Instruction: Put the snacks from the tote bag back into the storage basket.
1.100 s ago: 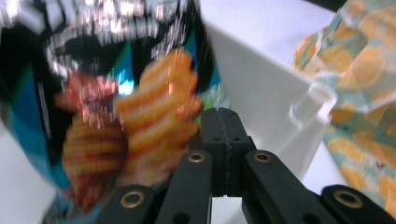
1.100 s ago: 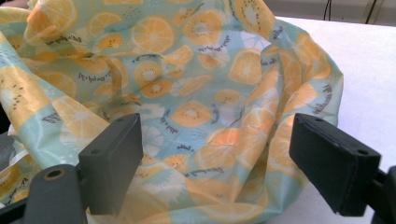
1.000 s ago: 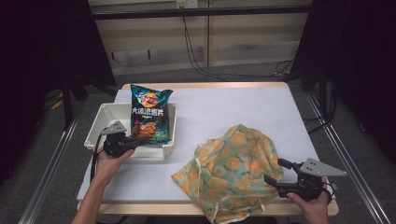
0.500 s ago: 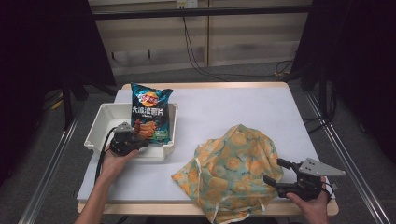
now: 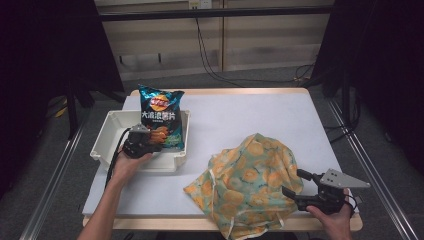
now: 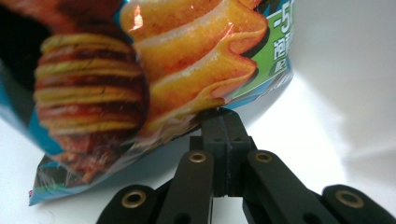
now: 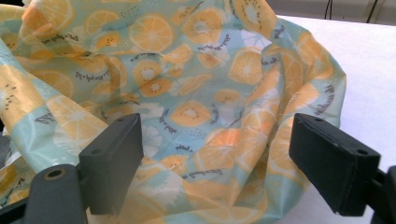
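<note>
A blue chip bag (image 5: 161,117) stands upright in a white bin (image 5: 102,142) at the table's left. My left gripper (image 5: 154,143) reaches into the bin from the near side. In the left gripper view its jaws are shut together, and the left gripper (image 6: 223,116) tips rest against the lower edge of the chip bag (image 6: 154,70); I cannot tell whether any film is pinched. A crumpled fruit-print cloth bag (image 5: 247,180) lies at the front right. My right gripper (image 5: 292,182) stands open at its right edge, and in the right gripper view the right gripper (image 7: 223,163) jaws flank the cloth bag (image 7: 187,84) without pressing it.
The white tabletop (image 5: 250,112) stretches bare behind the cloth bag. Cables (image 5: 215,70) hang over the floor beyond the far edge. Metal rails (image 5: 55,170) run along both sides of the table. The cloth hangs slightly over the front edge.
My left gripper has moved right along the bin's near wall to the chip bag's lower edge. The chip bag, the cloth bag and my right gripper have stayed put.
</note>
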The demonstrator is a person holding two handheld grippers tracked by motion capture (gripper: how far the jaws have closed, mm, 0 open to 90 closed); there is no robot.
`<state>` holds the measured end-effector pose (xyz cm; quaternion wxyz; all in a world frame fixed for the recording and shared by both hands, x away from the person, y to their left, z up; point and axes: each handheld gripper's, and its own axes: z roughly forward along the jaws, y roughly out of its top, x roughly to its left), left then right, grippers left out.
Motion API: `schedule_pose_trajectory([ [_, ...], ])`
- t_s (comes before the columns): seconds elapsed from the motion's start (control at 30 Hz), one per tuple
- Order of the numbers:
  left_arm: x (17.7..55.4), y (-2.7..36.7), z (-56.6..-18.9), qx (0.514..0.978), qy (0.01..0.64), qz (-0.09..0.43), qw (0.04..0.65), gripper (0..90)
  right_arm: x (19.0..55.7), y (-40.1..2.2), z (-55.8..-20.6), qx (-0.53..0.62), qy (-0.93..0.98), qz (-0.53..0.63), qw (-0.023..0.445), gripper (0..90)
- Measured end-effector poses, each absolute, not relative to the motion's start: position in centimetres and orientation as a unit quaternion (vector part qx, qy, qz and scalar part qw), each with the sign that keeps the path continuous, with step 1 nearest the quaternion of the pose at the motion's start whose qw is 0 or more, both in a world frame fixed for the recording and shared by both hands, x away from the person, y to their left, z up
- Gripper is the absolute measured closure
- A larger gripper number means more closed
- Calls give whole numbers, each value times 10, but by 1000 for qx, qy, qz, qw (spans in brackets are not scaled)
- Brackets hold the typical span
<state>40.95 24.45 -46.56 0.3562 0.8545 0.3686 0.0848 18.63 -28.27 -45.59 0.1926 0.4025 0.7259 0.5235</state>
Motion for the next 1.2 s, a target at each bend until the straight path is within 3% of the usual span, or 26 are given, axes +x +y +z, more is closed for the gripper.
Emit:
schedule_pose_trajectory([
  [0.83,436,240,-471,844,395,92,351,900,187,-282,-457,401,729,521,188,173],
  [1.2,429,245,-468,844,389,90,358,900,186,-282,-457,400,729,522,189,173],
])
